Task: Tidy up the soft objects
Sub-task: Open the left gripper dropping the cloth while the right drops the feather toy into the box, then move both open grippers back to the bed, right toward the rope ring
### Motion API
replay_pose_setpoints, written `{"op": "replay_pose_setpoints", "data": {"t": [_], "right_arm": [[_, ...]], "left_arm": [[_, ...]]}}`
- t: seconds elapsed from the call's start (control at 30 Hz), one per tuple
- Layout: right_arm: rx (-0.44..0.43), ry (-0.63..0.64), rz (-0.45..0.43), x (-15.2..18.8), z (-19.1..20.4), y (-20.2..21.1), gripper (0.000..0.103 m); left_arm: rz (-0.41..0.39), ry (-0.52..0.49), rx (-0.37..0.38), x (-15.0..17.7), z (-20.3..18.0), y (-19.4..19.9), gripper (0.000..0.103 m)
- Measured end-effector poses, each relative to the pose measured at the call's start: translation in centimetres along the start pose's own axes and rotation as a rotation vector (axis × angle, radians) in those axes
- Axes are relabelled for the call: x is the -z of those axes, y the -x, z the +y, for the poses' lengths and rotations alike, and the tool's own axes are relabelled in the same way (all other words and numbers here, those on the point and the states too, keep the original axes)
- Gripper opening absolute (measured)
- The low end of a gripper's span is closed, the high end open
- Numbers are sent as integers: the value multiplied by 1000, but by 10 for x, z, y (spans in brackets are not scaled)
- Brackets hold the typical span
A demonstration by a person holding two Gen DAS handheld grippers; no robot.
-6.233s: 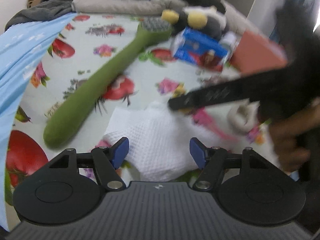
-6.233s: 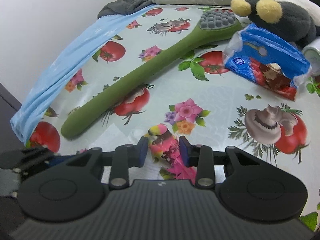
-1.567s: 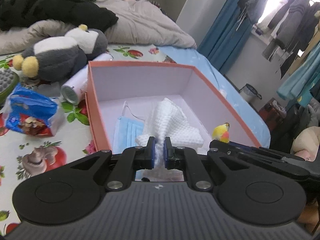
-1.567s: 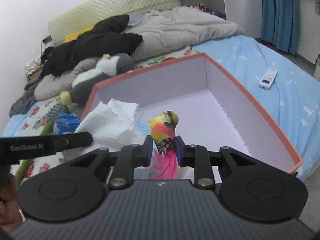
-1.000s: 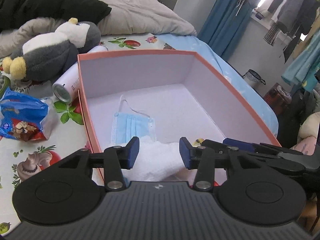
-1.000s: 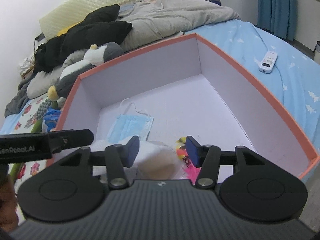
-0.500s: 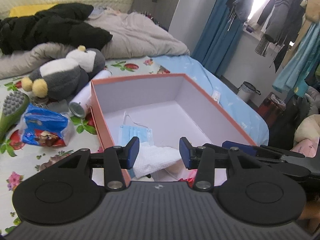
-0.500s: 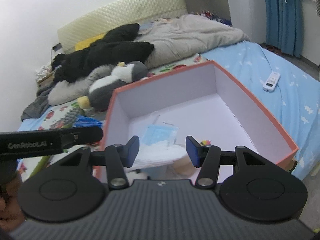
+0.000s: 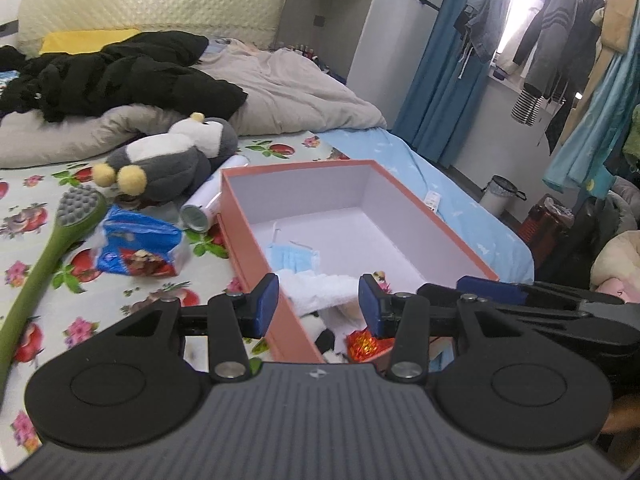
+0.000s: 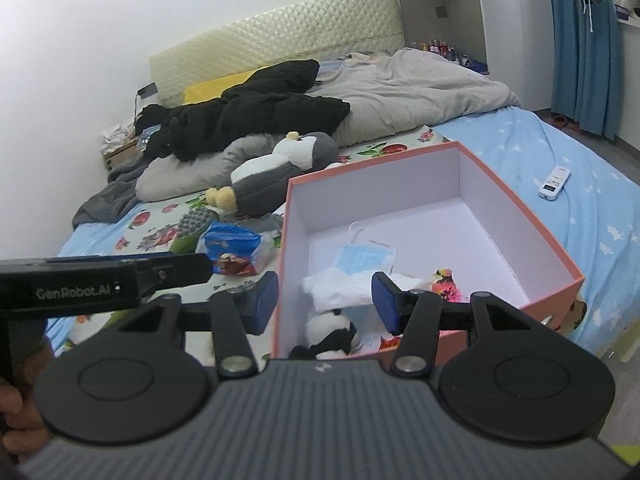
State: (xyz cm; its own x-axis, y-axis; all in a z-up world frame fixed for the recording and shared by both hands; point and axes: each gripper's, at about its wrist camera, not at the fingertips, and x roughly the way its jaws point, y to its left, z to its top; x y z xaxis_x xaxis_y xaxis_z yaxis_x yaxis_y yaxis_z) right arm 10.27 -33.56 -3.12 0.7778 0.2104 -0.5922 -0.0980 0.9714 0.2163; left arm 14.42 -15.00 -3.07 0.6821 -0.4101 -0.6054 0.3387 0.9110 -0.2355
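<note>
Left gripper (image 9: 316,300) and right gripper (image 10: 325,300) held side by side above the near end of the orange box (image 10: 532,224), jaws apart and empty, white cloth (image 10: 340,290), blue face mask (image 10: 366,258) and bird toy (image 10: 444,282) seen lying inside, mask's long axis running across the box floor.

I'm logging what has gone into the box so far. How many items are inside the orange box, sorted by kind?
Inside the orange cardboard box:
Plush toys: 2, the black-and-white panda plush and the pink-and-yellow parrot plush
Cloths: 1, the white waffle-weave cloth
Face masks: 1, the light blue face mask
Total: 4, counting only what is identifiable.
</note>
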Motion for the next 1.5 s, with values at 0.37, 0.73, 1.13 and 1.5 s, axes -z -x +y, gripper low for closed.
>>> {"op": "replay_pose_setpoints", "data": {"t": [0.37, 0.73, 1.13, 1.5], "right_arm": [[-47, 63, 20, 16, 30, 25, 54], [-129, 111, 36, 18, 62, 22, 54], [-224, 172, 87, 25, 105, 5, 54], [-235, 201, 156, 37, 124, -23, 54]], "left_arm": [[-39, 47, -58, 23, 17, 56, 50], [-63, 119, -156, 45, 45, 97, 52], [-82, 228, -256, 69, 91, 125, 52], [-51, 297, -283, 88, 124, 113, 52]]}}
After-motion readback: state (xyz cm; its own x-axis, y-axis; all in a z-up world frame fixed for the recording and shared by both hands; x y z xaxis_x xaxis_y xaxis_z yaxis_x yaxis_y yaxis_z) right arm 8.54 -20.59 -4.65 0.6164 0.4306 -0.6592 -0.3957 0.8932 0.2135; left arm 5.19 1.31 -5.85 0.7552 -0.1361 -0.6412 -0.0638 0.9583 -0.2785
